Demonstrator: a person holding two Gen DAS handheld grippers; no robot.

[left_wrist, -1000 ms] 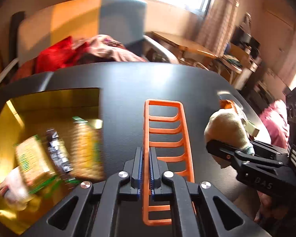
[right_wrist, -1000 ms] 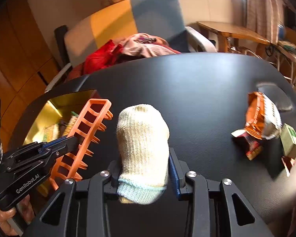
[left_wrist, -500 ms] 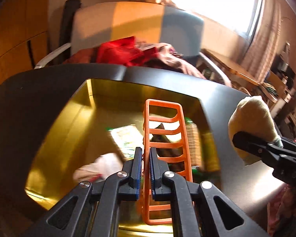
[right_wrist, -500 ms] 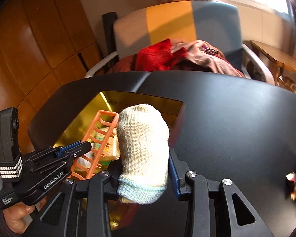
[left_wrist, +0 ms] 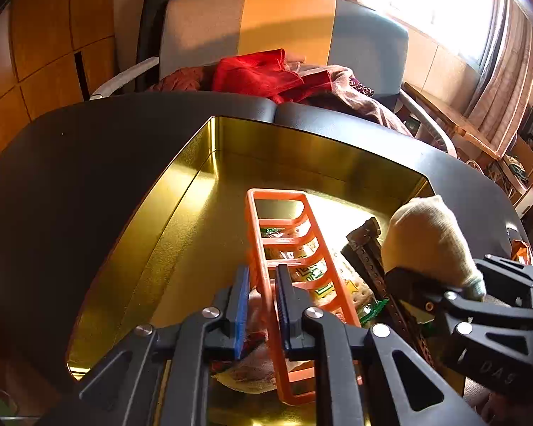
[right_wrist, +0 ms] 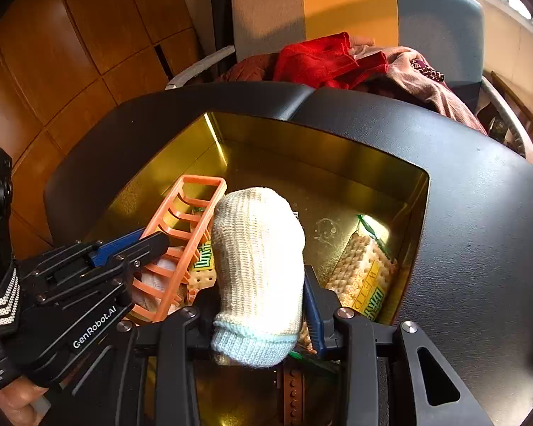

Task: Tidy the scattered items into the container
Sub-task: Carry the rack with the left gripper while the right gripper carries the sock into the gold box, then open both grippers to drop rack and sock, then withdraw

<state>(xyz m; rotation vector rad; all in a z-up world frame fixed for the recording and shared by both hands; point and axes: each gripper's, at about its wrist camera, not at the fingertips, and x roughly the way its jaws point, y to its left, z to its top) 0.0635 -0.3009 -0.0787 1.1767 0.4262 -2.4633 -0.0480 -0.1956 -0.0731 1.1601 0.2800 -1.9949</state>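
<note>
From the left wrist, the left gripper (left_wrist: pixel 261 301) has its jaws parted around one orange rack (left_wrist: pixel 291 248) over the gold container (left_wrist: pixel 181 220).

From the right wrist, the right gripper (right_wrist: pixel 257 305) clamps one cream sock (right_wrist: pixel 257 266) above it (two cracker packs (right_wrist: pixel 364 280) lie inside).

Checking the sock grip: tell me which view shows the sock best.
Right wrist view: the sock stands whole and central between the right gripper fingers. Left wrist view shows it only sideways, at the frame's right edge.
</note>
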